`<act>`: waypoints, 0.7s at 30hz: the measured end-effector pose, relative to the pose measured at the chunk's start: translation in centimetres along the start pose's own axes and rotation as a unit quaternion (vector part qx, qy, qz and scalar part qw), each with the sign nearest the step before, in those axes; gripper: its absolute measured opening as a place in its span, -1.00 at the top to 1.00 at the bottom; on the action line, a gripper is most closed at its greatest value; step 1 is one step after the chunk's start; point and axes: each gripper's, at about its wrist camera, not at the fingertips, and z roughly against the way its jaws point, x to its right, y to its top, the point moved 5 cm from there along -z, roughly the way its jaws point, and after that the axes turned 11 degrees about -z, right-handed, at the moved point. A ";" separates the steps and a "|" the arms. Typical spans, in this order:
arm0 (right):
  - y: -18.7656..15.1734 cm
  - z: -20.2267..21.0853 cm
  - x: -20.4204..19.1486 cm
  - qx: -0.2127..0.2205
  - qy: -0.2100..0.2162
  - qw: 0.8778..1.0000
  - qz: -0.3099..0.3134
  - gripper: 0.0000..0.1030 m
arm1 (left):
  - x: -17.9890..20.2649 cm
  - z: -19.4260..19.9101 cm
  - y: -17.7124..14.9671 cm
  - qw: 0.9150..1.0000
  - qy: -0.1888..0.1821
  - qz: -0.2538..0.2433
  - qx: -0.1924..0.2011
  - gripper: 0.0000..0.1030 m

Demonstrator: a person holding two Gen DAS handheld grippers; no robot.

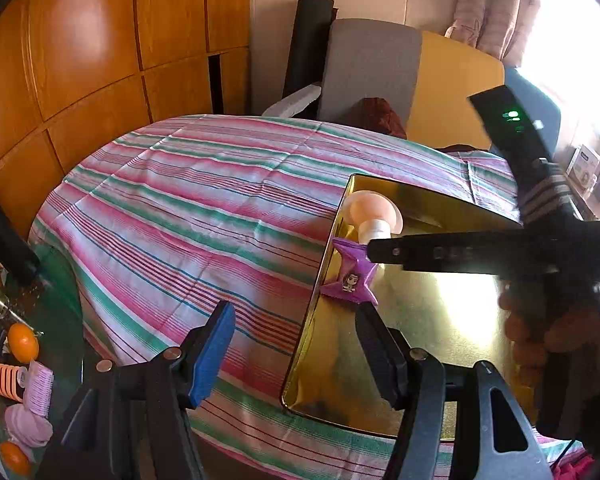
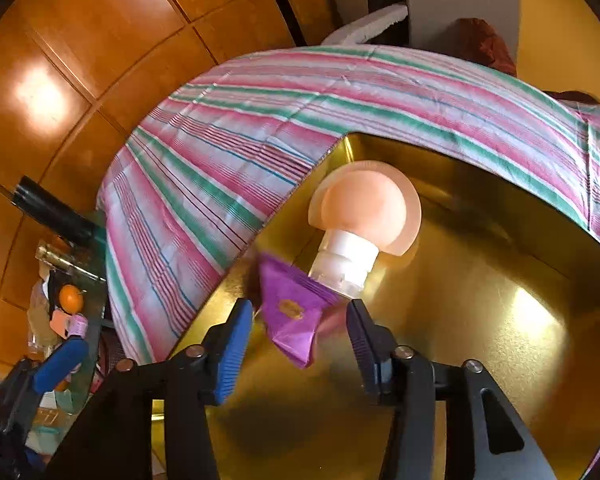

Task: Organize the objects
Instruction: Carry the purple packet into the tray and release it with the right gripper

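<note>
A gold tin tray lies on a striped cloth. In its far left corner stand a peach mushroom-shaped lamp and a purple star-shaped paper piece. My left gripper is open over the tray's left rim, empty. My right gripper is open inside the tray, with the purple star between its open fingers and the lamp just beyond. The star leans on the tray wall. The right gripper also shows in the left wrist view, above the star.
A glass side table at the lower left holds oranges, pink hair rollers and small items. A wooden wardrobe stands behind. A grey and yellow chair is beyond the cloth. A bright window is at the right.
</note>
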 end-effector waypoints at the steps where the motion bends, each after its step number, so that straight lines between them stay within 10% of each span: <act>1: -0.1 0.5 0.1 0.004 0.003 1.000 0.000 0.00 | 0.0 0.0 0.0 1.000 -0.001 0.000 0.000 -0.23; 21: -4.0 7.8 3.4 0.100 -0.059 0.993 0.007 -0.26 | 3.3 1.8 0.3 0.999 -0.021 -0.028 0.014 -0.23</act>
